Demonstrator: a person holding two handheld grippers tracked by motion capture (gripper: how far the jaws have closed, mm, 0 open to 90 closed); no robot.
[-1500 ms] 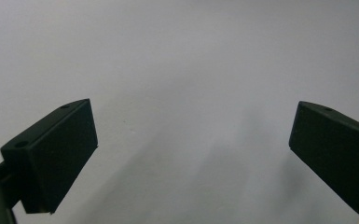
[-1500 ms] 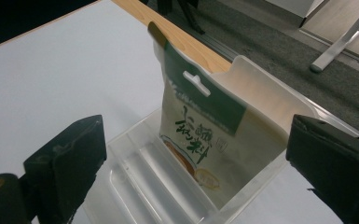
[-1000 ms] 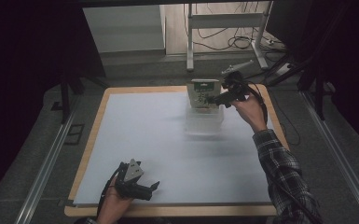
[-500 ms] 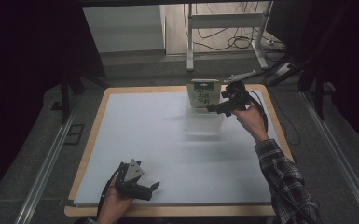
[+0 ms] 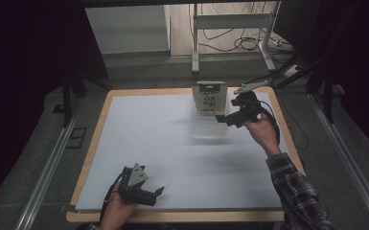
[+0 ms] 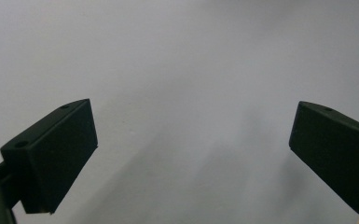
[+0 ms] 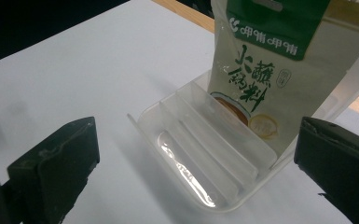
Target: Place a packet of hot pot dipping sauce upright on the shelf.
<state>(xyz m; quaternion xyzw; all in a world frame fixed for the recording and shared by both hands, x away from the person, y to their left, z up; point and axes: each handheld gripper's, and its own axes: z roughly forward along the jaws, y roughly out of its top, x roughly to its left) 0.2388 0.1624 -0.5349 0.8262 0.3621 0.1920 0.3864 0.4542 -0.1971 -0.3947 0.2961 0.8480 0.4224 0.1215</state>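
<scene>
A cream pouch (image 5: 211, 97) with a green top and green characters stands upright in the far slot of a clear plastic slotted rack (image 5: 205, 128) at the back right of the white sheet. My right gripper (image 5: 222, 119) hovers at the rack's right side, open and holding nothing. In the right gripper view the pouch (image 7: 261, 74) and the rack (image 7: 200, 163) lie between and beyond the open right gripper (image 7: 193, 154). My left gripper (image 5: 157, 194) rests near the front edge, open; in the left gripper view it (image 6: 191, 135) faces bare white sheet.
The white sheet (image 5: 153, 139) covers a wooden table (image 5: 93, 143) with a narrow rim showing. A metal stand and cables (image 5: 235, 43) sit on the floor behind the table. Dark surroundings flank both sides.
My right gripper has drawn back from beside the pouch toward the near side and slightly lower. The pouch stays standing in the rack. The left gripper has not moved.
</scene>
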